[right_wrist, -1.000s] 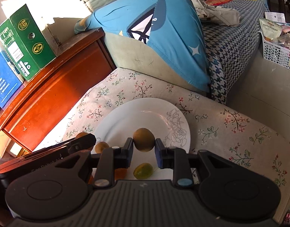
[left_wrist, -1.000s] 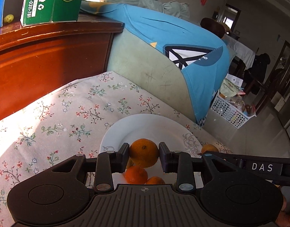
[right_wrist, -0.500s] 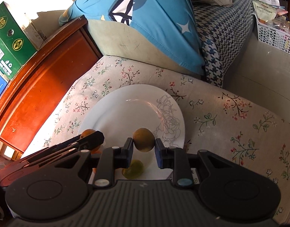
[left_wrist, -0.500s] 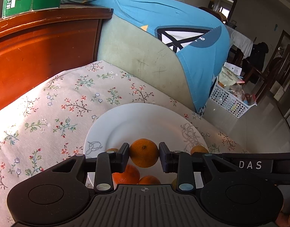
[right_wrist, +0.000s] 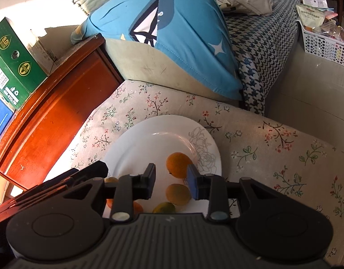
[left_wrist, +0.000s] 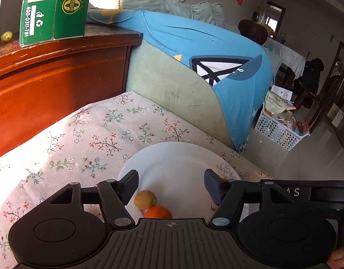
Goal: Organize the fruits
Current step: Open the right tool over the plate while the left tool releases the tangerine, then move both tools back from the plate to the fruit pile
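**Both fruits dropped on the plate, fingers now spread**

You are holding both grippers over the white plate (right_wrist: pixel 136 148), which is sitting on the floral cloth (right_wrist: pixel 273 148) near the cushion's far edge, beside the wooden cabinet (right_wrist: pixel 59 103). The left gripper (left_wrist: pixel 171 185) is standing wide apart and empty; the right gripper (right_wrist: pixel 171 178) is parted too, gripping nothing.

The fruits are lying loose on the plate's near half: an orange (right_wrist: pixel 178 164), a yellowish fruit (right_wrist: pixel 178 194) just behind it, and a greenish one (right_wrist: pixel 164 208) at the near rim. In the left view you are seeing a yellow fruit (left_wrist: pixel 145 199) touching a small orange (left_wrist: pixel 158 212).

These are looking light, round and firm-skinned, likely to roll on the glazed plate, so you are best pinching across the widest middle, gently.

Half a second ago each gripper was clamping a fruit; both are now released and lying on the plate.
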Motion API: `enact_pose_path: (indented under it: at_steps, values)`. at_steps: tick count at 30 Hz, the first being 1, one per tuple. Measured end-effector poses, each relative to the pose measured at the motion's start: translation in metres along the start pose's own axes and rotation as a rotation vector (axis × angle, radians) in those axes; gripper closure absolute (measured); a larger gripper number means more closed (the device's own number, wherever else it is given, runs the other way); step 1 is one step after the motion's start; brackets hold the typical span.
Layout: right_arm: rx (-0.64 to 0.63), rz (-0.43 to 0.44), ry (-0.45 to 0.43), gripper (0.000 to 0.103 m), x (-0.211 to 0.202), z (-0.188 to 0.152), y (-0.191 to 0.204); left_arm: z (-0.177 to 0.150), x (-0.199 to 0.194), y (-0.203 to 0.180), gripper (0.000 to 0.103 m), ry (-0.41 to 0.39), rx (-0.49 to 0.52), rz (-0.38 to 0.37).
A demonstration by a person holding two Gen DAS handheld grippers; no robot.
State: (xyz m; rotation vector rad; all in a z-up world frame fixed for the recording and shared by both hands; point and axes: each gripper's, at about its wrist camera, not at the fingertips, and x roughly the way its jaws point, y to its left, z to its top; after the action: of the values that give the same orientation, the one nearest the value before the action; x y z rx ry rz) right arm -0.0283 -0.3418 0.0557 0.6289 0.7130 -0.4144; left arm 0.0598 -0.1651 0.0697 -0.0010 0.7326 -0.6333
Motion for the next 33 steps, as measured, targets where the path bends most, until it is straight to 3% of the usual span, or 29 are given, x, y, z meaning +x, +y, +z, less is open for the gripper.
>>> enact_pose_path:
  at_steps: [8, 14, 33]
  values:
    - [-0.023, 0.029, -0.036, 0.057, -0.020, 0.000, 0.009, 0.001, -0.036, 0.010, 0.024, -0.035, -0.024, 0.027]
    - [-0.109, 0.031, -0.066, 0.053, -0.032, -0.010, 0.028, -0.009, -0.054, 0.016, 0.022, -0.020, -0.005, 0.057]
    - [-0.174, 0.078, -0.039, 0.053, -0.052, -0.077, 0.048, -0.047, -0.096, 0.058, 0.022, -0.002, -0.052, 0.167]
